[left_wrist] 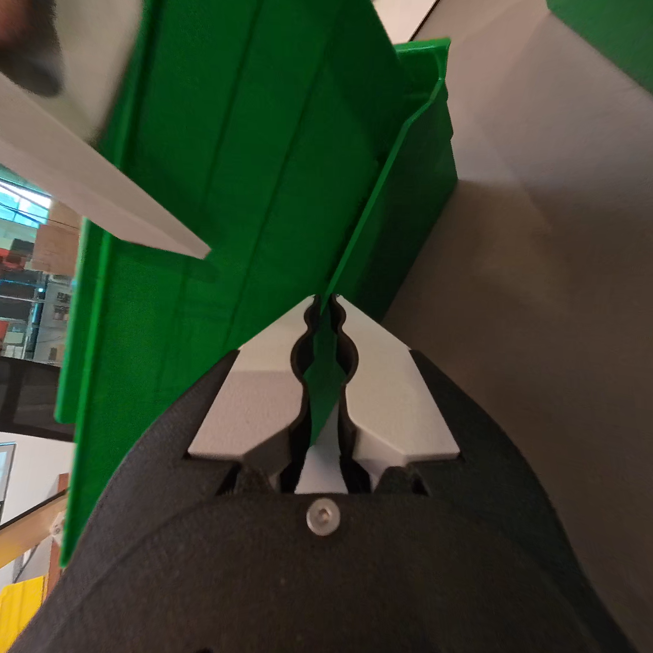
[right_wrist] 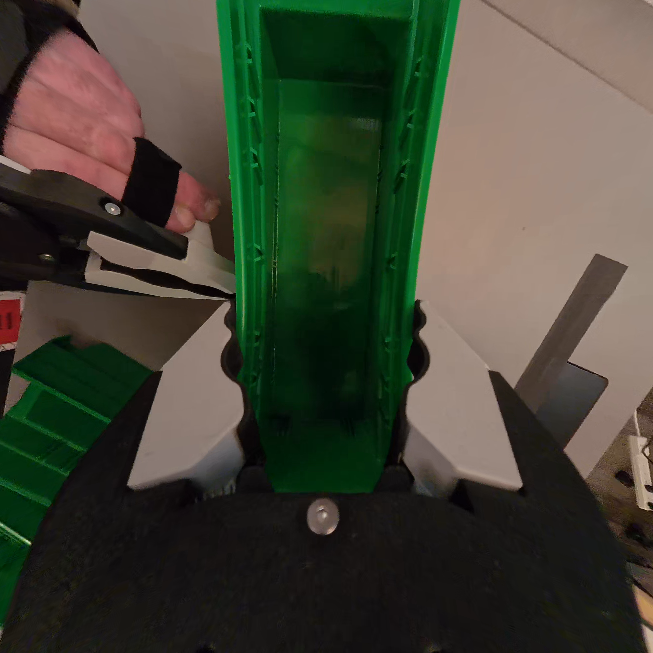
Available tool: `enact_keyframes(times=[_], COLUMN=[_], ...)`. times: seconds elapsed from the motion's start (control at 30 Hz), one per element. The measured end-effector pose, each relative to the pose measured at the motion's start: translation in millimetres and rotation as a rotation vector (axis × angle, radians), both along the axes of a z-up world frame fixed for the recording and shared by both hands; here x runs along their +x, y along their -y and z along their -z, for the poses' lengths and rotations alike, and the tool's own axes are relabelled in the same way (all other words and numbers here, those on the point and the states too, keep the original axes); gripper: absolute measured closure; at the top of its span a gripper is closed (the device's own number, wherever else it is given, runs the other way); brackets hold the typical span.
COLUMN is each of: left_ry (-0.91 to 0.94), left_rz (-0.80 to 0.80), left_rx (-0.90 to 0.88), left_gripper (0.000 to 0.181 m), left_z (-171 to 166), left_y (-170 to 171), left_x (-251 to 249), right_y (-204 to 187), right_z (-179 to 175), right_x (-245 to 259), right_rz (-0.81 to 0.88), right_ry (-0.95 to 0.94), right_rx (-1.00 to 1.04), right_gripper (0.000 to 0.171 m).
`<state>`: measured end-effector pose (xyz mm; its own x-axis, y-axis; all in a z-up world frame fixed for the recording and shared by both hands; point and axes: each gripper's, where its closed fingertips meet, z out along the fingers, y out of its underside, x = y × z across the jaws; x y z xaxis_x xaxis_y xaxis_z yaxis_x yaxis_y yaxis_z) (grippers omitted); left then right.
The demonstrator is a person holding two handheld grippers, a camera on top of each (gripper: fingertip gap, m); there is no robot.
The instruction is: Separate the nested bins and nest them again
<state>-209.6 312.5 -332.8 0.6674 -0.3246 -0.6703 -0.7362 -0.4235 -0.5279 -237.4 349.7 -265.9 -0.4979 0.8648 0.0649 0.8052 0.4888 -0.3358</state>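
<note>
A long, narrow green bin [right_wrist: 328,219] runs away from me in the right wrist view, open side towards the camera. A second wall line shows just inside its rim; I cannot tell if that is another bin nested in it. My right gripper [right_wrist: 325,318] is shut across the bin's width, one finger on each long side. My left gripper [left_wrist: 325,298] is shut on the thin edge of the bin's long rim [left_wrist: 385,183]. It also shows in the right wrist view [right_wrist: 226,286], held by a hand, with its tips on the bin's left rim. The right gripper's white finger [left_wrist: 159,226] crosses the bin's ribbed face [left_wrist: 247,141].
Another green bin [right_wrist: 53,424] lies at lower left in the right wrist view. A green piece [left_wrist: 607,35] shows at the top right of the left wrist view. A grey metal bracket [right_wrist: 565,335] and a white power strip [right_wrist: 641,470] are at right. A pale surface [right_wrist: 512,176] lies behind.
</note>
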Motion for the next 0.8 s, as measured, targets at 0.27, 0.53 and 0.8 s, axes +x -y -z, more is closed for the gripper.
enact_keyframes(times=[0.27,0.53,0.8], left_ry=[0.026,0.033,0.053], left_rz=[-0.002,-0.016,-0.008], left_rx=[0.009,0.001,-0.066], left_gripper=[0.175,0.155,0.123], left_z=[-1,1,-15], left_y=[-1,-2,4], left_x=[-1,-10,-67], right_y=[-19,-35,-31], right_z=[-46,-85,-94], right_x=[21,90,166], right_rz=[0.020,0.005,-0.057], right_ry=[-0.097,-0.139,-0.107], right_rx=[-0.020,-0.019,-0.010], right_gripper=[0.075,0.076,0.075])
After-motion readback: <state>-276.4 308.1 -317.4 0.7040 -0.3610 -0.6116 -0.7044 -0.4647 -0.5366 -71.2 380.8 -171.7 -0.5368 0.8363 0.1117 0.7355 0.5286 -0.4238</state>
